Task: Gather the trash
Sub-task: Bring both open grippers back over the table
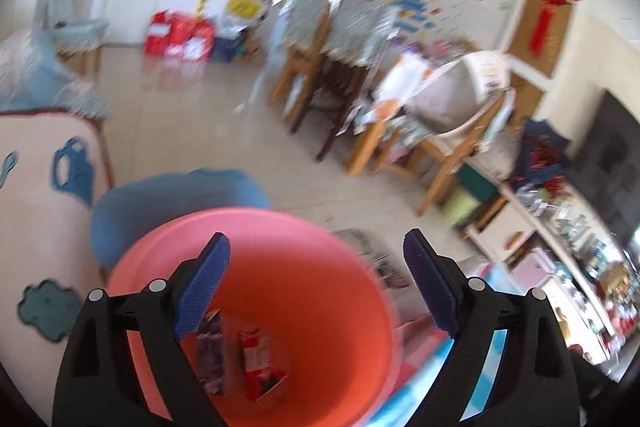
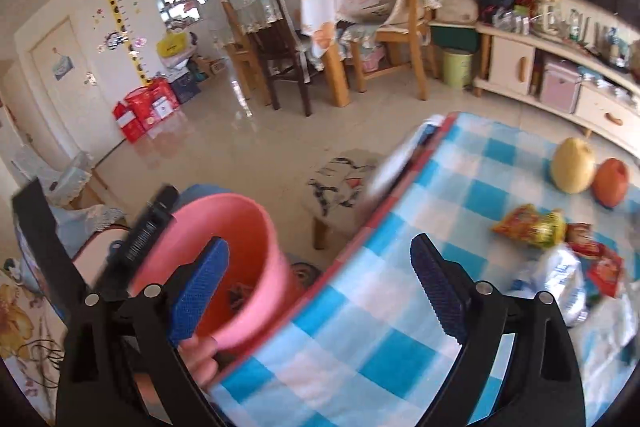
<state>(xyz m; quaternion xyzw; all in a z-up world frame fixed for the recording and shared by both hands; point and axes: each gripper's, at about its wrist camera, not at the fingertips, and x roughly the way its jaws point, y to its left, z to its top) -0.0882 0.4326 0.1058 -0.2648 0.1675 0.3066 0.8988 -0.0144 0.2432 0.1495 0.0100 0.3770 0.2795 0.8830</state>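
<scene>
Red wrapper [image 1: 262, 367] in pink bin [image 1: 320, 267]; its print blurred, unreadable.

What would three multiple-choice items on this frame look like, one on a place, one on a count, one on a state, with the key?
1. Where do the snack wrappers not yet collected lie?
A. on the checked tablecloth
B. on the floor
C. on a chair seat

2. How many whole fruits stand on the table?
A. none
B. two
C. five

3. How does the left gripper stand over the pink bin?
A. shut on a wrapper
B. shut on the bin's rim
C. open, with nothing between its fingers

Key: 1 A, the right wrist view shows them on the blue and white cloth near the fruit. 2 B, a yellow one and an orange-red one sit side by side. 3 C, the left wrist view shows the blue pads far apart, with wrappers already lying at the bin's bottom.
</scene>
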